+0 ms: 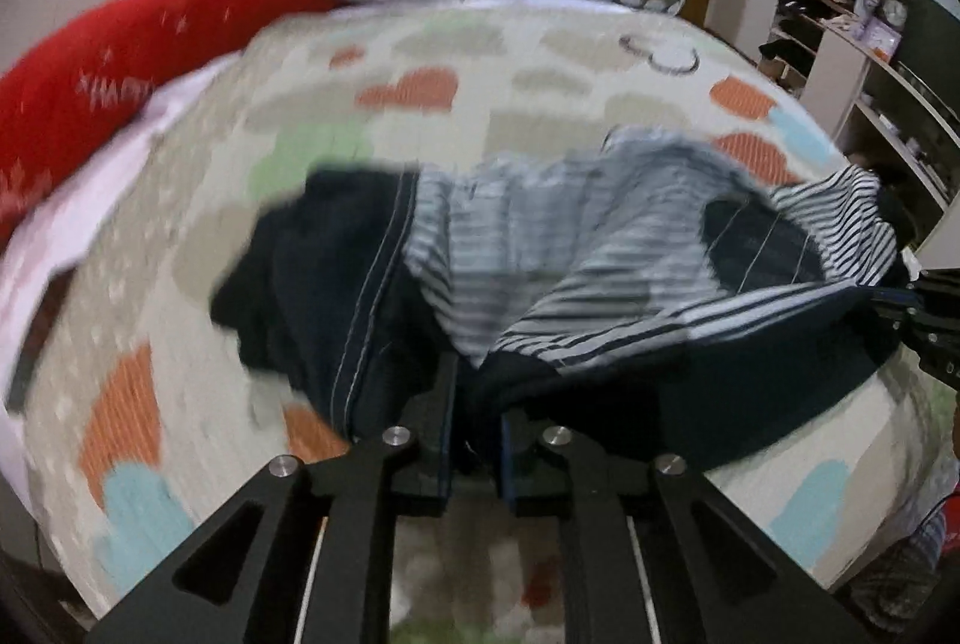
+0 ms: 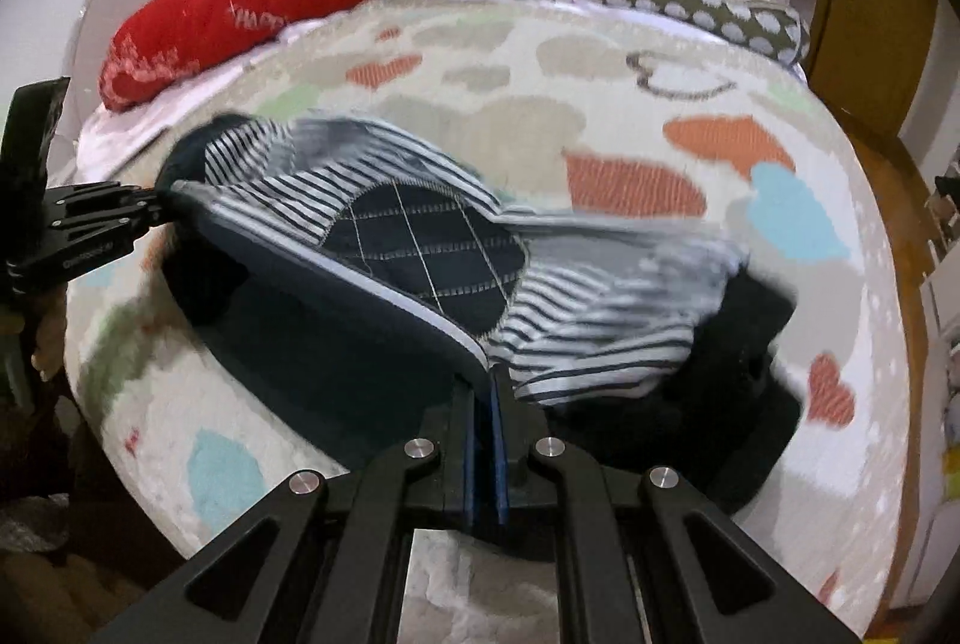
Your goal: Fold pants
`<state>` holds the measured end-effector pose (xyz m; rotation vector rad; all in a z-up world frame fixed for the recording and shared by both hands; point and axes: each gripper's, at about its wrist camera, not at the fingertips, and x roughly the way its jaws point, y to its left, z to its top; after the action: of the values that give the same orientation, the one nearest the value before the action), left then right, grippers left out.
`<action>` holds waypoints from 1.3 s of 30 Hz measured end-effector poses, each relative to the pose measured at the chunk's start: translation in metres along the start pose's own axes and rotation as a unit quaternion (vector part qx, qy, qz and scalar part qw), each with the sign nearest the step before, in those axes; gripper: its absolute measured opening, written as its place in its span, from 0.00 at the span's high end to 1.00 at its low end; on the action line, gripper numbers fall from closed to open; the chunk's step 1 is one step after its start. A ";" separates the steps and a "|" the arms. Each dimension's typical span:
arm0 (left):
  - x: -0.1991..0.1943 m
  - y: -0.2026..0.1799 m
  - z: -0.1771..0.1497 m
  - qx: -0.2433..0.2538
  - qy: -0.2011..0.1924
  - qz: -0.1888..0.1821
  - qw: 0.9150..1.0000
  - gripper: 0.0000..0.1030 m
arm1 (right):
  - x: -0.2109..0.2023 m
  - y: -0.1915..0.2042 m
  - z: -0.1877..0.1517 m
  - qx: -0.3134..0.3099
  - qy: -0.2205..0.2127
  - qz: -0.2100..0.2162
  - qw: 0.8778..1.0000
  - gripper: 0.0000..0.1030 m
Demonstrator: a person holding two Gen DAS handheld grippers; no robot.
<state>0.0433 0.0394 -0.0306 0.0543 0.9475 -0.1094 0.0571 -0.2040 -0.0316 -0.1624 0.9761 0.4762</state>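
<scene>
Dark navy pants (image 1: 336,284) with a striped inner lining (image 1: 540,248) hang bunched over the bed. My left gripper (image 1: 474,404) is shut on the dark cloth at one end of the waistband. From the right wrist view the same pants (image 2: 420,248) show a quilted dark patch amid the stripes. My right gripper (image 2: 487,386) is shut on the white-edged waistband. The band runs taut to the left gripper (image 2: 153,209) at the left edge. The right gripper (image 1: 915,305) shows at the right edge of the left wrist view, also on the cloth.
The bed is covered by a cream blanket (image 2: 600,74) with orange and blue hearts. Red pillows (image 2: 240,14) and patterned pillows (image 2: 690,2) lie at its head. Cluttered shelves (image 1: 840,44) stand to the right, and a wooden door (image 2: 870,14) is beyond.
</scene>
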 end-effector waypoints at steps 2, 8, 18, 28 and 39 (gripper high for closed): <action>-0.005 0.001 -0.008 0.001 -0.003 -0.002 1.000 0.86 | 0.004 0.001 -0.008 0.005 0.000 -0.007 1.000 0.93; -0.046 0.011 -0.020 -0.012 -0.022 -0.010 1.000 0.48 | -0.007 0.000 -0.018 0.020 -0.012 -0.016 1.000 0.73; -0.065 0.037 0.021 -0.090 -0.071 -0.059 0.992 0.27 | -0.079 -0.025 -0.009 0.098 -0.095 0.014 0.991 0.50; 0.036 0.080 0.021 -0.190 0.016 0.037 0.981 0.22 | 0.017 0.027 0.086 0.155 -0.042 0.174 0.972 0.53; 0.038 0.076 0.015 -0.186 0.006 0.039 0.982 0.21 | 0.070 -0.035 0.069 0.259 -0.017 0.175 0.950 0.68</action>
<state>0.0859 0.1107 -0.0527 -0.2536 0.9639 0.1427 0.1578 -0.1893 -0.0542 0.4995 1.0703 0.5256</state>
